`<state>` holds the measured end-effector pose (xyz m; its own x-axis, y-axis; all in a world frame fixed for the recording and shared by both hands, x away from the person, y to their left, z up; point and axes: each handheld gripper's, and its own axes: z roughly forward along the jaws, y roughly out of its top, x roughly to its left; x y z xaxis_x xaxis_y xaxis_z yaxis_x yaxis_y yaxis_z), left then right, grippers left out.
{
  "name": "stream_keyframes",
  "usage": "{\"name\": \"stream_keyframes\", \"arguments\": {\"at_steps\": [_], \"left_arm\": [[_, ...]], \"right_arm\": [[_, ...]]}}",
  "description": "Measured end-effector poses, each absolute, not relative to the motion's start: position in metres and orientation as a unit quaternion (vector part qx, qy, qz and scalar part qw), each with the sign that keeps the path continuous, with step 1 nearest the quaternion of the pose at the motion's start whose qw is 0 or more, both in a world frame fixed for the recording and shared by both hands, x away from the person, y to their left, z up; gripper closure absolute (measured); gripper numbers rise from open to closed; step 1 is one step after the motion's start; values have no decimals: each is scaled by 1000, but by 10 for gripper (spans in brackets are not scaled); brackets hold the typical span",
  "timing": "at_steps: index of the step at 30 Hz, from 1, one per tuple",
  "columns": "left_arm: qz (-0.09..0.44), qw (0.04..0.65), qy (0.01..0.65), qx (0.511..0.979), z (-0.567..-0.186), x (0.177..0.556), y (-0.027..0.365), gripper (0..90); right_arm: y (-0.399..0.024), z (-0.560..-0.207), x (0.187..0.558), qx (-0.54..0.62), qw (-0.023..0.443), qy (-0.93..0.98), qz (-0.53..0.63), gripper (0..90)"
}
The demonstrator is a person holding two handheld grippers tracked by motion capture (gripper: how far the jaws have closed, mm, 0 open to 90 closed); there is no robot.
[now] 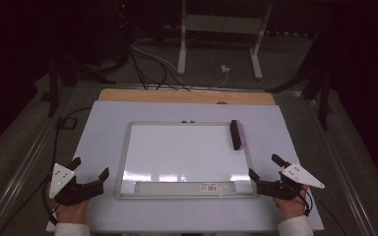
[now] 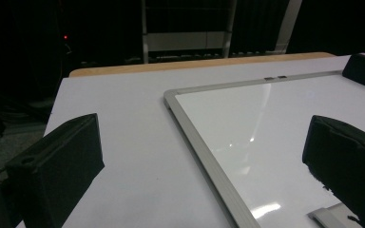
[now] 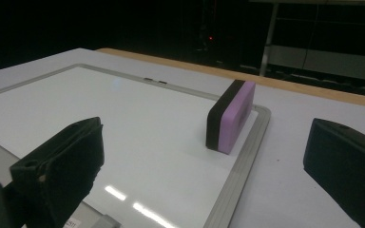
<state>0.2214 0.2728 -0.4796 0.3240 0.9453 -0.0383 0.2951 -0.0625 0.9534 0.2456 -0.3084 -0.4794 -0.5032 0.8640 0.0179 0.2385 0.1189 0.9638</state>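
A clean whiteboard [image 1: 182, 152] with a silver frame lies flat on the white table. A purple eraser [image 1: 238, 134] with a black felt side stands on edge at the board's far right corner, seen up close as the eraser [image 3: 230, 116] in the right gripper view. My left gripper [image 1: 89, 167] rests open at the table's near left, just left of the whiteboard [image 2: 275, 128] frame. My right gripper [image 1: 266, 166] is open at the near right, beside the board's near right corner, with the eraser ahead of it. Both hold nothing.
A grey pen tray [image 1: 184, 187] with a barcode label runs along the board's near edge. The table top [image 1: 103, 128] has a wooden strip [image 1: 187, 96] at its far edge. Cables and a white stand [image 1: 221, 34] sit on the dark floor beyond.
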Motion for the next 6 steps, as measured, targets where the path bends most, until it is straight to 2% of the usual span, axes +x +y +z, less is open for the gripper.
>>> {"name": "stream_keyframes", "arguments": {"at_steps": [6], "left_arm": [[333,483,481,652,-480,222,272,6]], "right_arm": [[-310,-479,245,404,300,684,528,2]]}}
